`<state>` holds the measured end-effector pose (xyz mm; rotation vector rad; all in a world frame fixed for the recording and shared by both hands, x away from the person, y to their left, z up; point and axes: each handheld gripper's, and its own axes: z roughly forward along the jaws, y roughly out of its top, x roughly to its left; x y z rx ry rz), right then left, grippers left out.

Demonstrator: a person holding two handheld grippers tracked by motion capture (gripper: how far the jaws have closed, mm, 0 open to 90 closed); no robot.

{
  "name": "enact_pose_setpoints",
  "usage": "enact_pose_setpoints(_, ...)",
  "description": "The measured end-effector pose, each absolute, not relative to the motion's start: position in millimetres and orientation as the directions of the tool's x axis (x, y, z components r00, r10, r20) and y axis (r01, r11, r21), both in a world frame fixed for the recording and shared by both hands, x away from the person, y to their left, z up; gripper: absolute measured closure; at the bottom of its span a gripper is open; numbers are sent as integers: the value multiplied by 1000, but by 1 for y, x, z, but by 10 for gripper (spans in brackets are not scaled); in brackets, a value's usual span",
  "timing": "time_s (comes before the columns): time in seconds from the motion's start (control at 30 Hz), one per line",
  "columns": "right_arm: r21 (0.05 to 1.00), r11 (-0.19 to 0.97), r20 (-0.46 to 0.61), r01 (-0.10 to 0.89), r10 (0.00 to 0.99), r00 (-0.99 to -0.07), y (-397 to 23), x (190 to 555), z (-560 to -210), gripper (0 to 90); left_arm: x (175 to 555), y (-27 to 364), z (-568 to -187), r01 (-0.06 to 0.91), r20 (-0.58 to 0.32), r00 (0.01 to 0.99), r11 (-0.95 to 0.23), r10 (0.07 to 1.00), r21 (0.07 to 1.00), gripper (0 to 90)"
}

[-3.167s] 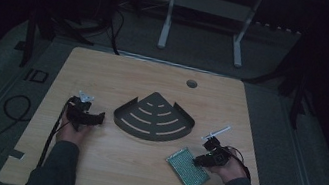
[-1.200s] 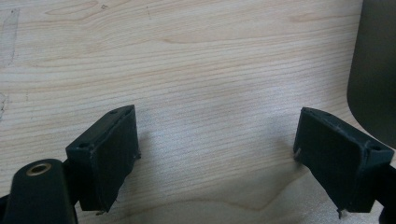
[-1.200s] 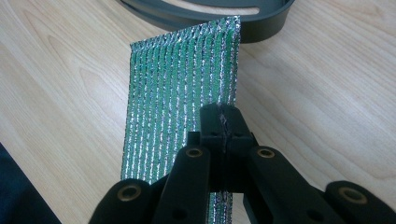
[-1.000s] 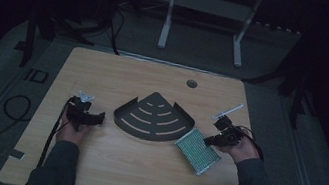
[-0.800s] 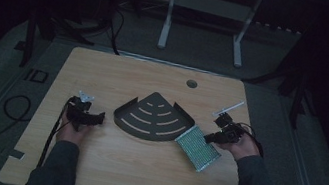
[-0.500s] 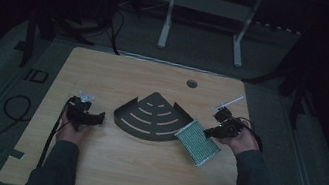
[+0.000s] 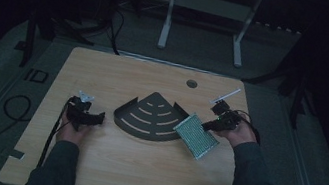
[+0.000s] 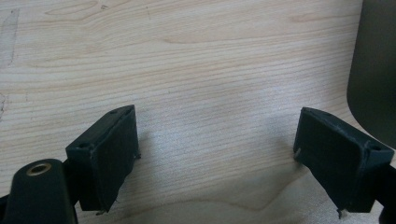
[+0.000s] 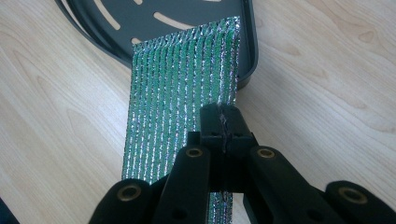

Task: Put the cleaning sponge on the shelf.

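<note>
Green ribbed sheet (image 9: 182, 88) carried onto dark tray (image 9: 140, 23) edge, right tongs (image 9: 223, 122) clamped on it, left tongs (image 8: 217, 154) wide apart, empty.

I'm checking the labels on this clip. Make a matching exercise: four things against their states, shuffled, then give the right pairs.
Things:
1. left tongs
2. right tongs
3. green ribbed mesh sheet
4. black slotted corner tray

States:
A. flat on the table, untouched by either tongs
B. far edge resting over the tray rim
C. open, nothing between them
D. shut on the sheet's edge

Pairs: 1-C, 2-D, 3-B, 4-A
</note>
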<state>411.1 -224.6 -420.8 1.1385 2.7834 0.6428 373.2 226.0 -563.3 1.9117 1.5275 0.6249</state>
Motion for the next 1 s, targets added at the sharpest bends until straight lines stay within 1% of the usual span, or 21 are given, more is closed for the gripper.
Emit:
enact_pose_setpoints(0.67,425,634,81,646,684,-725,-219,427,-415,894,373,226,-563,688,-12,222,-148,975,710,142)
enact_pose_setpoints(1.0,432,643,70,632,675,-735,-209,436,-407,894,374,226,-563,688,-8,227,-155,974,709,142)
